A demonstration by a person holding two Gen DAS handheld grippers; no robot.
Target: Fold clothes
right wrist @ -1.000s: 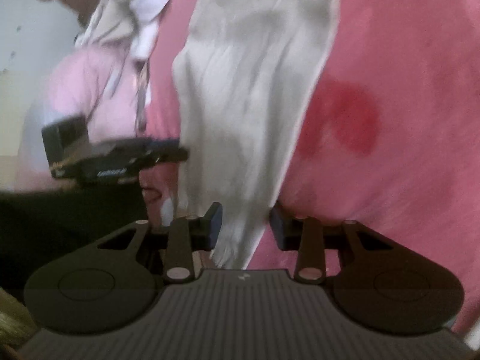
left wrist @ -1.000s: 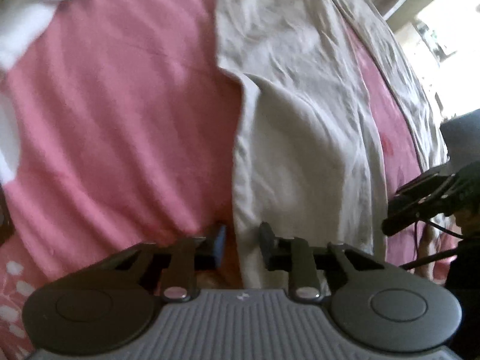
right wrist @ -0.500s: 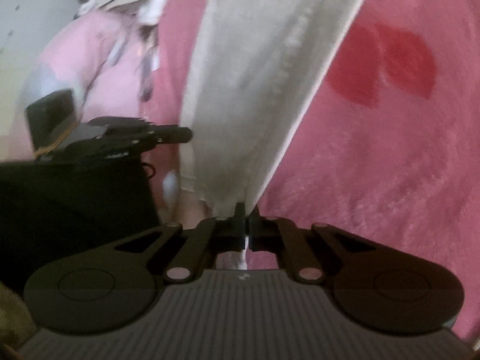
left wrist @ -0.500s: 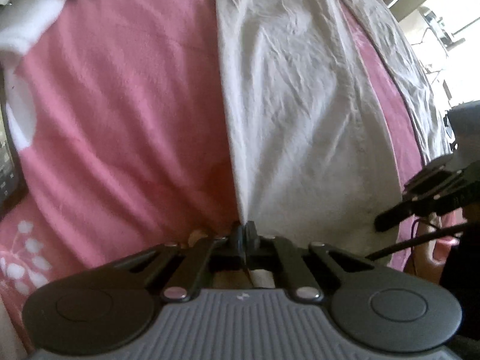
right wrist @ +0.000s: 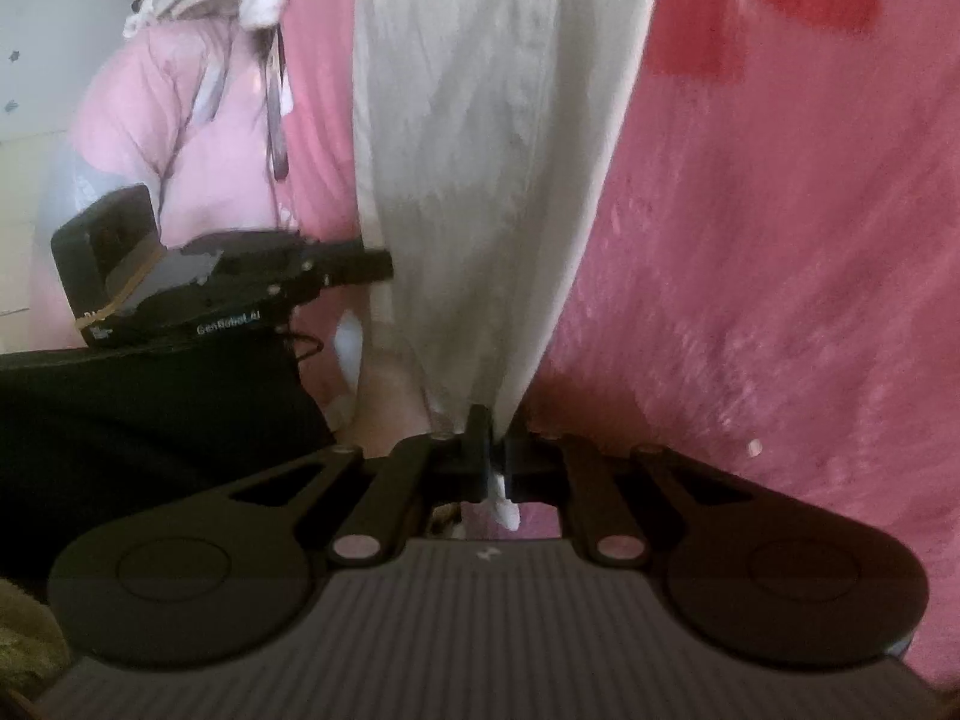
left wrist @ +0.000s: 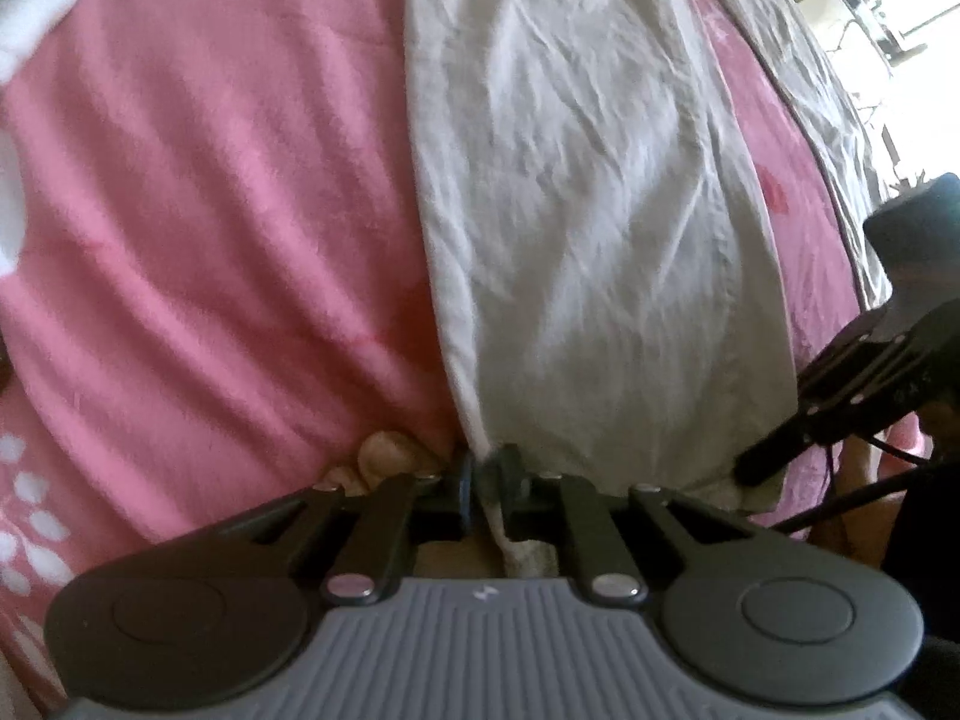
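Observation:
A long beige garment (left wrist: 576,210) lies lengthwise on a pink blanket (left wrist: 210,210), creased and pulled fairly taut. My left gripper (left wrist: 486,480) pinches its near left corner. The jaws are opening a touch, but the cloth is still squeezed between the pads. In the right wrist view the same garment (right wrist: 480,150) runs up the middle. My right gripper (right wrist: 495,450) grips its near hem, a white tip of cloth poking out below. These jaws are also opening slightly around the pinched fabric. The left gripper (right wrist: 384,264) shows at the garment's left edge.
A pink padded jacket (right wrist: 180,120) and pale clothes are piled at the blanket's far left. White cloth (left wrist: 36,12) lies at the upper left corner. The person's dark clothing (right wrist: 120,420) fills the lower left. A bright window (left wrist: 888,0) is at the upper right.
A second ago both grippers stood open astride the garment's near edge. Both have since shut on it, and the cloth now looks stretched between them.

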